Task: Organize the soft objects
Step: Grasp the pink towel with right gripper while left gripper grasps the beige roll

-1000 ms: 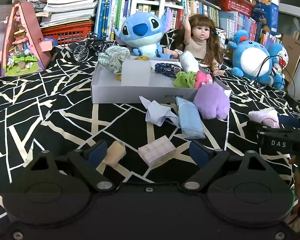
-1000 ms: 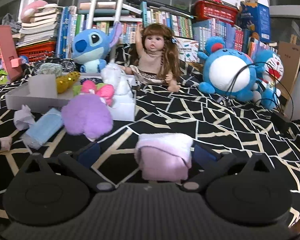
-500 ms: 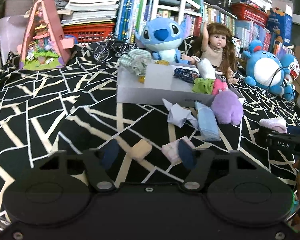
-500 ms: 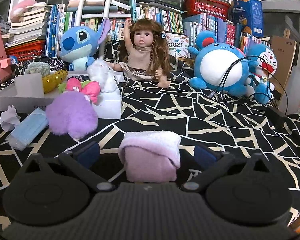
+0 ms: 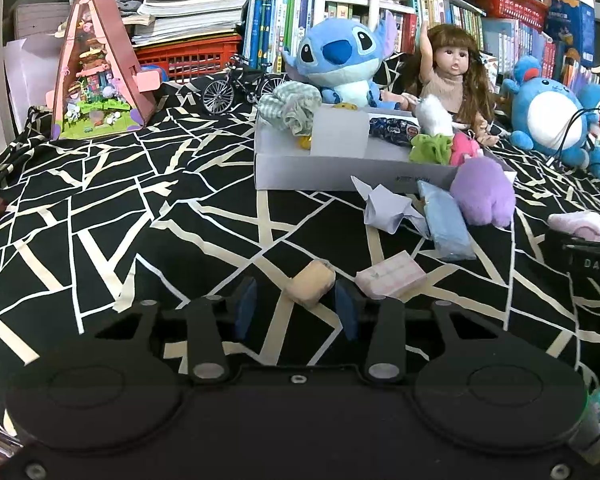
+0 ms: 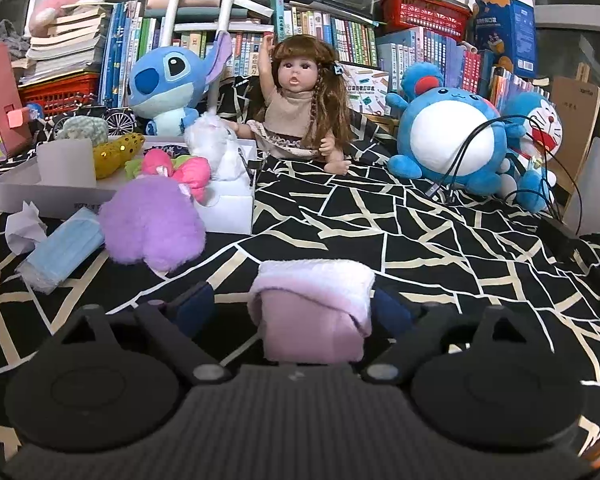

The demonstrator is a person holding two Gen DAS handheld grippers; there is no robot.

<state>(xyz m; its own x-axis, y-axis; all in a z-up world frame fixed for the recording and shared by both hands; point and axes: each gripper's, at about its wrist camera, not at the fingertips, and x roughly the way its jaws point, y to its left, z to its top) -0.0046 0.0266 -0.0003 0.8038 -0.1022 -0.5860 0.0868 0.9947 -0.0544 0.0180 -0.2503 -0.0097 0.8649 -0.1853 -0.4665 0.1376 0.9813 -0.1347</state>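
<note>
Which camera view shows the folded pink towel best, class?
The right wrist view: the folded pink towel sits large and central between the right gripper fingers. The left wrist view shows only a small part of it at the right edge.

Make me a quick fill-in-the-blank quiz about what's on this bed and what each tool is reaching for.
1. The left tool has a small ____-coloured soft block between its fingers.
2. The right tool straddles a folded ____ towel.
3. The purple plush lies outside the white ____, against its front wall.
4. The doll raises one ____.

Missing words: tan; pink; box; arm
</note>
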